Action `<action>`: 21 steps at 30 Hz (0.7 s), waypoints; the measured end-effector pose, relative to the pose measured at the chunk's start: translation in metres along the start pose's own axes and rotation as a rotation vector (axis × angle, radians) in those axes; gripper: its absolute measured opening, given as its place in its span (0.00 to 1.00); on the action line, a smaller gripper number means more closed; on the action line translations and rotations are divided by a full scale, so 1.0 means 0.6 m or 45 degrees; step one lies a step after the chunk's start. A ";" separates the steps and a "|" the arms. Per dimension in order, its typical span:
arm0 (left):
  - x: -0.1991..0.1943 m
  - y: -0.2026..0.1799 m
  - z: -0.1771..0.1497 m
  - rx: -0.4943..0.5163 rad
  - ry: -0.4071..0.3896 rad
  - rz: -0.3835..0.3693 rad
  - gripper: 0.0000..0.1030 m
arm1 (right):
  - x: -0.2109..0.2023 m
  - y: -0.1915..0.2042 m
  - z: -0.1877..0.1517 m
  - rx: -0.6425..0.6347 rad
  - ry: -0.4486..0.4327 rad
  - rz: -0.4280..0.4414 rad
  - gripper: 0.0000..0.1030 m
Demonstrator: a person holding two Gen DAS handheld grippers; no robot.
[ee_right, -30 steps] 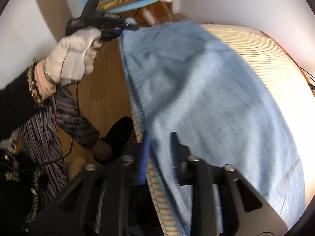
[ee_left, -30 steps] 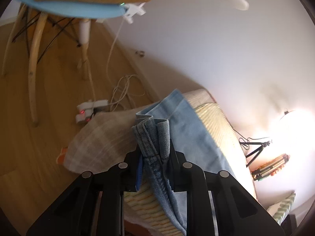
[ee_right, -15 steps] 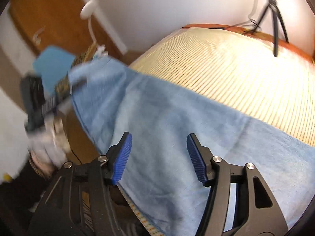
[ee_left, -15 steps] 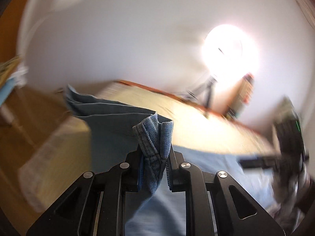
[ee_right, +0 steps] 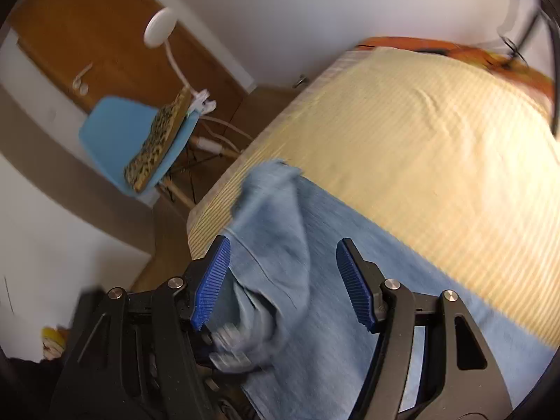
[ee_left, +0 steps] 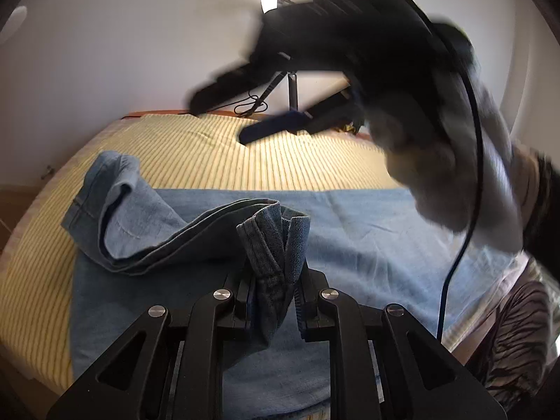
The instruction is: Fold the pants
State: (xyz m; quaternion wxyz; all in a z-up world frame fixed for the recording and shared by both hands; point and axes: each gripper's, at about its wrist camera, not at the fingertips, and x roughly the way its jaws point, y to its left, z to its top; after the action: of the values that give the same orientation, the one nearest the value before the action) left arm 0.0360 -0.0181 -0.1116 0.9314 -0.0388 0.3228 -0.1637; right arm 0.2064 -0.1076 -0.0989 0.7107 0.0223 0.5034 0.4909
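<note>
Light blue denim pants (ee_left: 350,231) lie across a bed with a yellow striped cover (ee_left: 280,154). My left gripper (ee_left: 274,290) is shut on a bunched hem of the pants and holds it over the flat fabric; the carried leg trails left in a loose fold (ee_left: 115,217). My right gripper (ee_right: 283,280) is open and empty, hovering above the pants (ee_right: 315,301). It also shows in the left wrist view (ee_left: 280,126), blurred, raised above the bed in a gloved hand (ee_left: 437,161).
A blue chair (ee_right: 115,140) with a patterned cushion stands on the wooden floor left of the bed, beside a white lamp (ee_right: 159,28) and a wooden door (ee_right: 105,35). A tripod (ee_left: 290,91) stands behind the bed by the wall.
My left gripper has swung the held hem from the bed's edge over onto the pants. My right gripper let go of the fabric, opened and lifted away.
</note>
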 end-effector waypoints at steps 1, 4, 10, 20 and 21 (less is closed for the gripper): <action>0.001 -0.006 -0.007 0.017 0.003 0.017 0.15 | 0.009 0.011 0.011 -0.028 0.028 -0.007 0.64; 0.012 -0.029 -0.020 0.081 0.012 0.046 0.15 | 0.036 0.046 0.034 -0.113 0.127 -0.043 0.64; 0.026 -0.066 -0.034 0.255 0.023 0.093 0.15 | 0.104 0.061 0.067 -0.095 0.367 -0.172 0.64; 0.037 -0.058 -0.045 0.243 0.008 0.061 0.15 | 0.224 0.120 0.073 -0.249 0.657 -0.375 0.64; 0.035 -0.054 -0.045 0.240 0.007 0.059 0.15 | 0.228 0.127 0.071 -0.280 0.674 -0.408 0.64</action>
State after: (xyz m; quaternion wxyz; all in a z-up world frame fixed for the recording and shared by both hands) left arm 0.0258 -0.0544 -0.1396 0.9336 0.0568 0.3093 -0.1719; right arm 0.1878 0.0497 -0.1328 0.6214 -0.2625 0.6119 0.4129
